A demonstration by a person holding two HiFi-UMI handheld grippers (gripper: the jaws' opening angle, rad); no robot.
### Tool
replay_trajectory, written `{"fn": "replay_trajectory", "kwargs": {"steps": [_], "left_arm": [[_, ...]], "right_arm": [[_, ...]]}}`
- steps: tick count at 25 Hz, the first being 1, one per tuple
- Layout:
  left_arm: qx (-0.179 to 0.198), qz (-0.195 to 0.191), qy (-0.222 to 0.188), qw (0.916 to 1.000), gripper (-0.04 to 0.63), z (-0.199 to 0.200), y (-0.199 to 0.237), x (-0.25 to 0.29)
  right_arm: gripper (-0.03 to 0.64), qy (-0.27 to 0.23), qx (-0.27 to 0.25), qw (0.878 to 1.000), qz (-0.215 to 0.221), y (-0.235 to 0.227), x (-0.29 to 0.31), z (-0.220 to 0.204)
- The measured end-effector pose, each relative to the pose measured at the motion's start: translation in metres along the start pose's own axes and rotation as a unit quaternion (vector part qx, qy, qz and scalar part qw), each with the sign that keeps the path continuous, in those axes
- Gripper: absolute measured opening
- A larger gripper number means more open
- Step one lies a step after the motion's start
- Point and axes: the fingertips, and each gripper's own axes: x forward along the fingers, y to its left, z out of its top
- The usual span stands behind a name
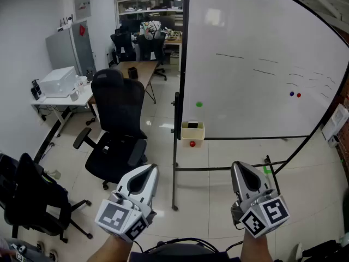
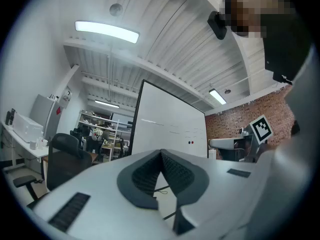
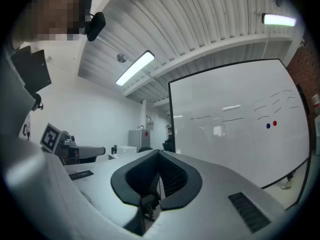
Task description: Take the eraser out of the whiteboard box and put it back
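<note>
Pale-yellow whiteboard box (image 1: 192, 135) hung at the whiteboard's (image 1: 256, 91) lower corner with what seemed the dark eraser (image 1: 192, 125) inside, while the left gripper (image 1: 147, 172) and right gripper (image 1: 239, 169) hovered well apart from it, jaws pressed together and empty, so every step looked undone.

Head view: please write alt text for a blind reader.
The left gripper and right gripper, both shut and empty, face a standing whiteboard. A small box at its lower left corner holds a dark eraser; a black office chair stands left.
</note>
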Motion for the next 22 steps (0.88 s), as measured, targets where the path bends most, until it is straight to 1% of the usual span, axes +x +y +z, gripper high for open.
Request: {"fn": "replay_trajectory", "kwargs": {"steps": [3, 8, 11, 13, 17, 22], "left_arm": [[-0.006, -0.009, -0.002, 0.9999, 0.032, -0.003, 0.015, -0.001], [-0.004, -0.031, -0.004, 0.9995, 0.032, -0.004, 0.038, 0.003], [-0.01, -0.034, -0.001, 0.9994, 0.031, -0.006, 0.047, 0.011], [-0.007, -0.035, 0.002, 0.9994, 0.031, -0.008, 0.052, 0.023], [-0.005, -0.023, 0.002, 0.9997, 0.032, -0.013, 0.063, 0.058], [0.001, -0.004, 0.012, 0.9999, 0.031, -0.02, 0.072, 0.116]], "right_arm": [[0.026, 0.0, -0.004, 1.0, -0.006, 0.008, 0.013, -0.004], [0.026, -0.004, -0.005, 1.0, -0.019, 0.02, 0.036, -0.008], [0.026, 0.002, -0.006, 1.0, -0.016, 0.02, 0.051, -0.009], [0.026, 0.001, -0.006, 1.0, -0.011, 0.016, 0.063, -0.01], [0.026, 0.006, -0.003, 1.0, 0.004, -0.007, 0.093, -0.019], [0.026, 0.013, 0.0, 1.0, 0.025, -0.059, 0.134, -0.026]]}}
